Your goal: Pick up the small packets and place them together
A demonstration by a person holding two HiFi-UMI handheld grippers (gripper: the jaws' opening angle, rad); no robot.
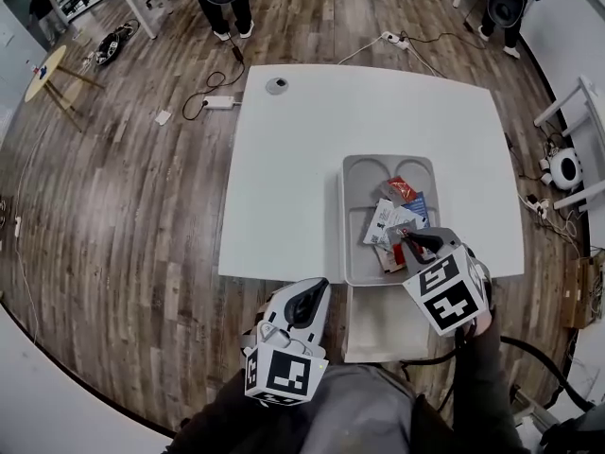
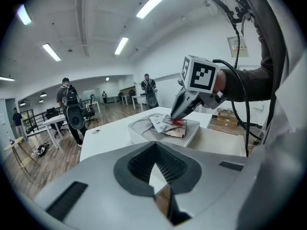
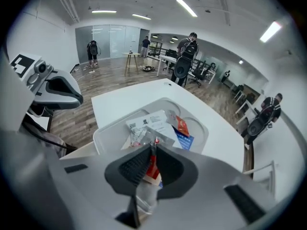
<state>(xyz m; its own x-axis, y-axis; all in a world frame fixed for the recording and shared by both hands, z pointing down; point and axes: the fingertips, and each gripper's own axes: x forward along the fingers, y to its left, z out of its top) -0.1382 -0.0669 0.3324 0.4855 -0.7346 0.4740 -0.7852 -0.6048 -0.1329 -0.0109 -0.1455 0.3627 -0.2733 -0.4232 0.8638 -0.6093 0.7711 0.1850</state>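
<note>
Head view shows the left gripper [image 1: 312, 298] nearest to the person, off the near edge of the white table [image 1: 302, 159], its jaws together with nothing between them. Just beyond it, the right gripper [image 1: 406, 242] hangs over the near end of the grey tray [image 1: 357, 173] and clamps a red packet [image 3: 151, 166]. Farther in the tray lie the other small packets [image 1: 389, 218], overlapping in a loose pile.

Bright, even light from ceiling strip lights [image 2: 158, 0]; heavy fisheye warp, dark corners.
</note>
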